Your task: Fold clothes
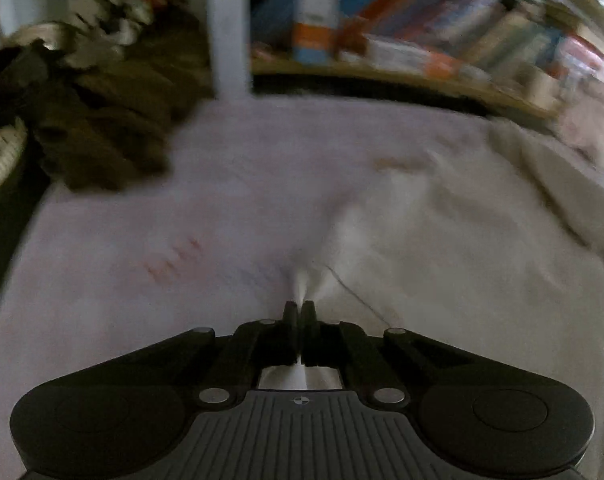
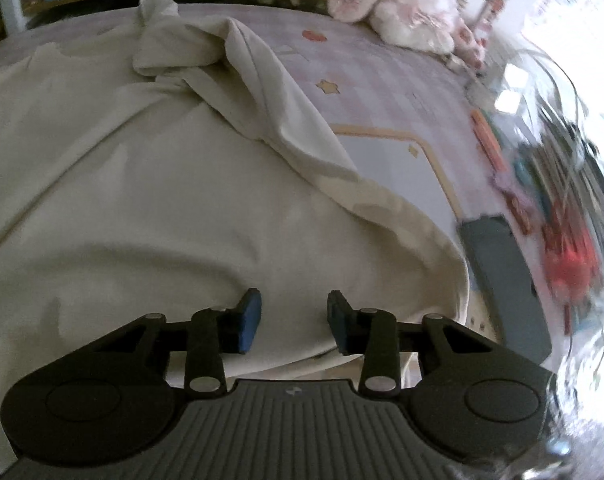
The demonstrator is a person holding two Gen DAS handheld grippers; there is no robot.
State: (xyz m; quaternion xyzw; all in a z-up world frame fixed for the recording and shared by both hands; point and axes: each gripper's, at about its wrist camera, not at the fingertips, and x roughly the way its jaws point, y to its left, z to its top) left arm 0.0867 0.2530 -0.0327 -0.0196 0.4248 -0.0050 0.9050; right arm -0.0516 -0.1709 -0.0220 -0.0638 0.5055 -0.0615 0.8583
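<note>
We see the cream, soft cotton garment spread mid-frame. Our left gripper pinches its edge; our right gripper hovers parted. Limp and light: grasp hems, we judge.

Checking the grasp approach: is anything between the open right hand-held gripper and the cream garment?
Nothing visible. The right hand-held gripper is open directly over the cream garment, no object between. The left hand-held gripper is already shut on its fabric.
</note>
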